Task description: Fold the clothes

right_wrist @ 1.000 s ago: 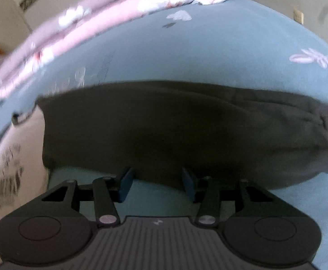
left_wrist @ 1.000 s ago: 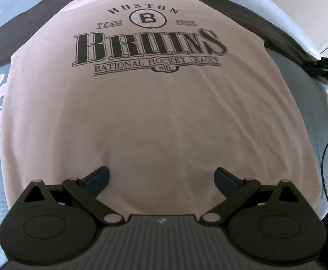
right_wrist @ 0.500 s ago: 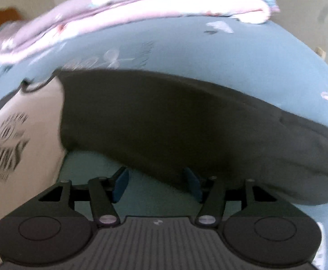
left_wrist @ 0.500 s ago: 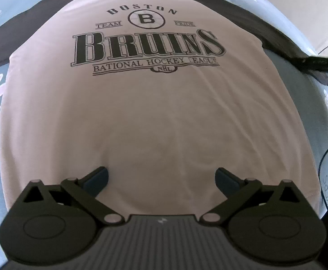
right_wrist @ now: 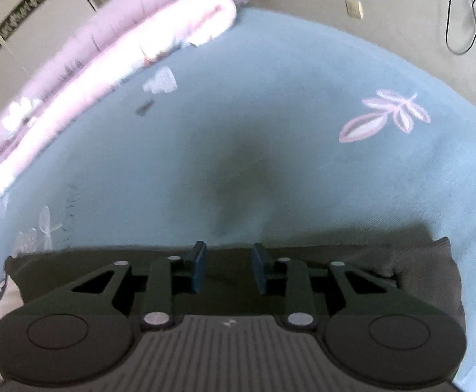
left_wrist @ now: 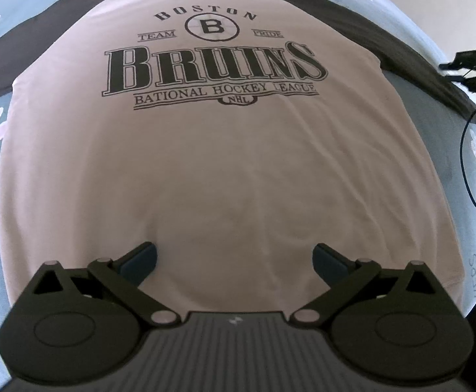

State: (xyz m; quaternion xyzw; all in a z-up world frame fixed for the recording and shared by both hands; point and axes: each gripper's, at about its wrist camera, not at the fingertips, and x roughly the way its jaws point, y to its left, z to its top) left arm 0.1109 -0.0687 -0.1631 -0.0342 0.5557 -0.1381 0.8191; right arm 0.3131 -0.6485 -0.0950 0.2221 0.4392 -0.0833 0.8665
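I am holding my left tool (left_wrist: 234, 259) spread above the shirt (left_wrist: 224, 150) hem; my right tool (right_wrist: 227, 269), narrowing, is half-spread over its dark sleeve (right_wrist: 414, 268), pinching nothing.

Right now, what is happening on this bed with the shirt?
A person holding a gripper in each hand is about to fold a white Bruins shirt with dark sleeves, which lies flat, print up, on a blue bedsheet. The left gripper hovers over the hem with its jaws wide open, touching nothing. The right gripper is over the shirt's dark sleeve; its jaws have just been closing, but a gap remains and no cloth looks pinched yet. No fold has been made.
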